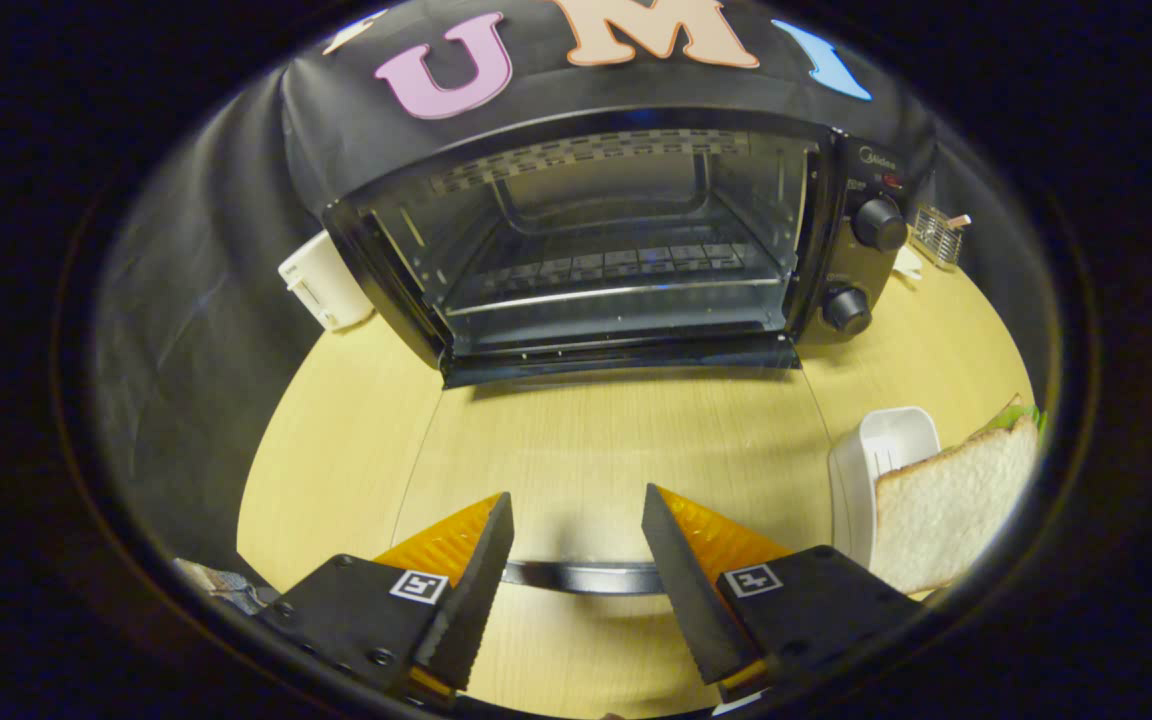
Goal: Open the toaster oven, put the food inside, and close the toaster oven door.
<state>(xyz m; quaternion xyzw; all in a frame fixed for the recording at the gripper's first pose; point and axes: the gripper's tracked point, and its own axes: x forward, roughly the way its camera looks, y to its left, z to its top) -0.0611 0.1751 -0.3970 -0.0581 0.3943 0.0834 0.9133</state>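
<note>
The black toaster oven [626, 240] stands at the back of the wooden table with its cavity exposed and a wire rack [606, 270] inside. Its glass door [616, 440] is folded down flat toward me, and the table shows through it. The door's dark handle bar [581, 577] runs across the gap between my fingers, close to their bases. My gripper [576, 497] is open above the door, and neither finger presses on the handle. The food, a sandwich of white bread with some green leaf [956, 500], lies on a white dish [881, 450] to the right of my fingers.
Two black knobs [861, 265] sit on the oven's right panel. A white box-like thing [321, 280] stands left of the oven. A small wire basket [939, 235] is at the back right. Black cloth walls the booth behind and to the left.
</note>
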